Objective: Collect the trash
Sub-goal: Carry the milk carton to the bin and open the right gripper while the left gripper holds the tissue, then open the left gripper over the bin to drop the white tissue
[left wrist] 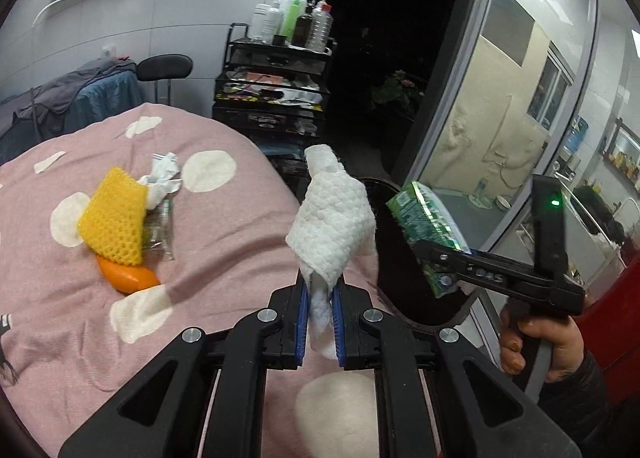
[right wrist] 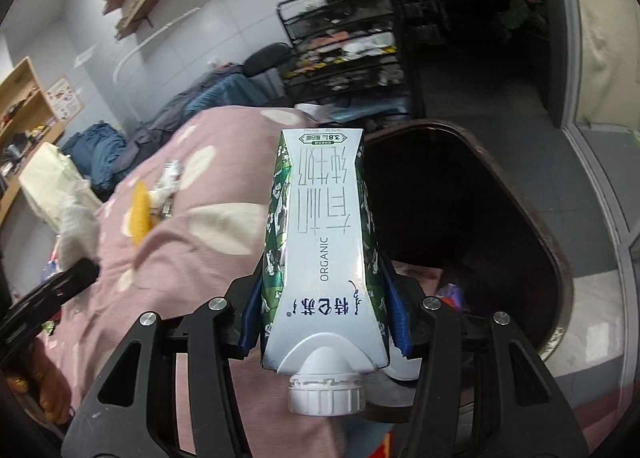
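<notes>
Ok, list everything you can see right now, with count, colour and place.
paper towel: one, white, in the left gripper
milk carton: one, green and white, in the right gripper
bin: one, dark, beside the bed
blanket: one, pink with white spots, on the bed
foam net: one, yellow, on the blanket
orange peel: one, under the net
crumpled paper: one, white, behind the net
rack: one, black, bottles on top
left gripper: shut on towel
right gripper: shut on carton
</notes>
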`<act>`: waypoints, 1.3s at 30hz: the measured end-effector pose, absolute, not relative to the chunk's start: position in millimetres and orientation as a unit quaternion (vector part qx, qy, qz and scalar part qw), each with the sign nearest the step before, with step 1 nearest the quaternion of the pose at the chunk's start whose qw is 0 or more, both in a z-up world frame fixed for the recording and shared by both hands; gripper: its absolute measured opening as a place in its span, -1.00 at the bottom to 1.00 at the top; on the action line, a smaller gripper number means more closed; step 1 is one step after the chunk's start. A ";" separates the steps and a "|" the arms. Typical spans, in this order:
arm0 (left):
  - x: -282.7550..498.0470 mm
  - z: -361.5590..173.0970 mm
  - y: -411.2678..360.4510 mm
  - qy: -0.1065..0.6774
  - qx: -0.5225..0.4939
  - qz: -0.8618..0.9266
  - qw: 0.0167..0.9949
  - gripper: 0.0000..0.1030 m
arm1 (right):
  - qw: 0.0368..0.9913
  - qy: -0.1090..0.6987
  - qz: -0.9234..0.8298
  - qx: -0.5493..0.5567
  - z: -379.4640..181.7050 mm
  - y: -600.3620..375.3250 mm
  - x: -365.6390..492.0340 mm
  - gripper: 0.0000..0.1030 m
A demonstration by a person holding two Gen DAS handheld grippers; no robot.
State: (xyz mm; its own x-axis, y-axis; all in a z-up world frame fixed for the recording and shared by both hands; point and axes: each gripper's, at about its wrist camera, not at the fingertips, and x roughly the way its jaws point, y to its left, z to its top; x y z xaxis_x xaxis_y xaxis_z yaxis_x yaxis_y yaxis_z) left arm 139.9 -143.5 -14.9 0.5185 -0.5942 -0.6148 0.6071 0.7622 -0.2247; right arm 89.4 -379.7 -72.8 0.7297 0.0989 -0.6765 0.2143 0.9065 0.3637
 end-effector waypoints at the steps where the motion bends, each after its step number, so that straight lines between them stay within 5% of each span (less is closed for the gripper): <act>1: 138.8 -16.0 -146.8 0.350 0.013 -0.349 0.869 -0.79 | 0.902 0.372 -0.041 0.217 -78.3 -384.7 91.2 -0.01; 15: 134.2 -32.6 -185.6 0.376 0.036 -0.374 0.847 -0.79 | 0.864 0.438 -0.096 0.229 -125.6 -410.8 117.7 0.00; 21: 136.9 -33.4 -198.5 0.385 0.042 -0.383 0.839 -0.79 | 0.866 0.420 -0.101 0.253 -126.4 -419.2 109.6 0.30; 39: 153.5 -42.5 -275.6 0.432 0.080 -0.424 0.792 -0.79 | 0.890 0.337 -0.187 0.242 -85.5 -440.9 53.9 0.37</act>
